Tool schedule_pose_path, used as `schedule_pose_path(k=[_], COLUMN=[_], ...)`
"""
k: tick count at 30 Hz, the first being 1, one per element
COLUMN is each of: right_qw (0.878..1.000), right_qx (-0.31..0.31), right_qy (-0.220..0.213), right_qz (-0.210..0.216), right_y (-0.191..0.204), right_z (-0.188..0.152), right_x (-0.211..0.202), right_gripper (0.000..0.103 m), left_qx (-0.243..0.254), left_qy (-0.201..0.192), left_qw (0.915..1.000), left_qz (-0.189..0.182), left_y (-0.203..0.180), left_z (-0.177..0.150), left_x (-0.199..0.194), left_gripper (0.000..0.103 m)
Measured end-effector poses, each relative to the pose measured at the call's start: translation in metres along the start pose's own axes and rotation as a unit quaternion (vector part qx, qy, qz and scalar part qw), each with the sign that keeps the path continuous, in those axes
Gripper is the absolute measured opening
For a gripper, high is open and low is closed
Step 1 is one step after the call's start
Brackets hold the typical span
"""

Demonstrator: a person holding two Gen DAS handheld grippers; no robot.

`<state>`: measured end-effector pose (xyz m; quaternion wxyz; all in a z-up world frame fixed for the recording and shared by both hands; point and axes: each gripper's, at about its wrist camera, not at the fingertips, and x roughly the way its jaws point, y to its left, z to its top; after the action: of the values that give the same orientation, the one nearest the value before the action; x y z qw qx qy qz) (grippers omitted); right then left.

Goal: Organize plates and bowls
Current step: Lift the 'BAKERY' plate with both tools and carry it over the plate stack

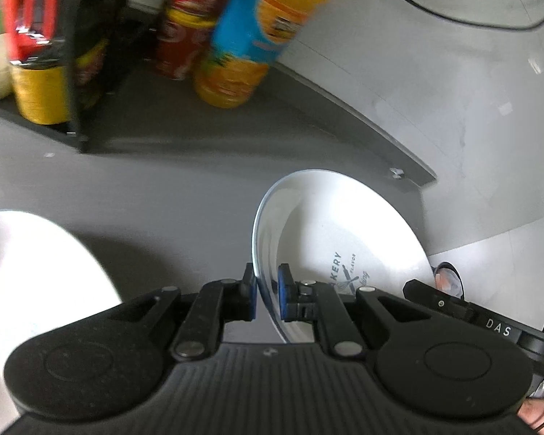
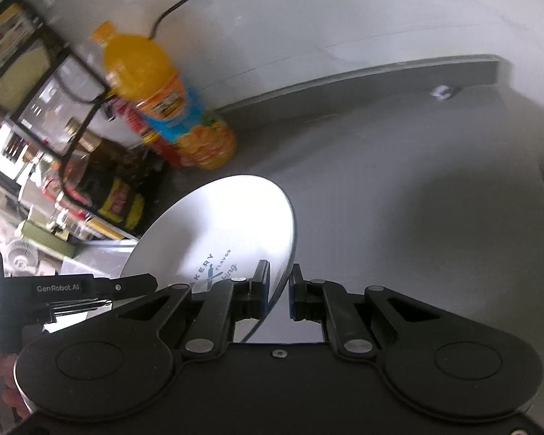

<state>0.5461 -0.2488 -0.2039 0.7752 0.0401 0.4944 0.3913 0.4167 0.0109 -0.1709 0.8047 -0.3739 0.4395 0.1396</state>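
White plate [image 1: 344, 224] with dark bakery print; orange juice bottle [image 2: 156, 87], blue-banded label; grey counter [image 1: 163, 188].

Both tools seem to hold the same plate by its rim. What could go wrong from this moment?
1. The left tool and right tool each pinch only the thin rim of the plate, which is tilted above the counter; it may slip or pivot out.
2. If the hands move apart or twist unevenly, the plate could be pulled free from one tool.
3. The juice bottle stands ahead; a wide swing might knock it.
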Motion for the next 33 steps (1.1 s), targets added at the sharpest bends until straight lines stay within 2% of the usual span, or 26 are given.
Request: schedule_pose_path(k=[8, 18, 33], right_qw=[0.999, 0.997, 0.998], right_qx=[-0.034, -0.054, -0.041], right_qy=[0.018, 0.042, 0.05], right_qz=[0.016, 0.026, 0.013], right_y=[0.055, 0.109, 0.145], right_z=[-0.006, -0.031, -0.071], right_x=[0.022, 0.043, 0.06], right_gripper=[0.01, 0.01, 0.011], left_qx=[-0.03, -0.058, -0.05], left_qy=[-0.009, -0.013, 0.014], left_qw=[0.9994, 0.998, 0.9985], left_qz=[0.016, 0.021, 0.016], left_y=[0.059, 0.121, 0.18], left_z=[0.0, -0.012, -0.03], left_x=[-0.033, -0.064, -0.073], left_gripper=[0.01, 0.01, 0.01])
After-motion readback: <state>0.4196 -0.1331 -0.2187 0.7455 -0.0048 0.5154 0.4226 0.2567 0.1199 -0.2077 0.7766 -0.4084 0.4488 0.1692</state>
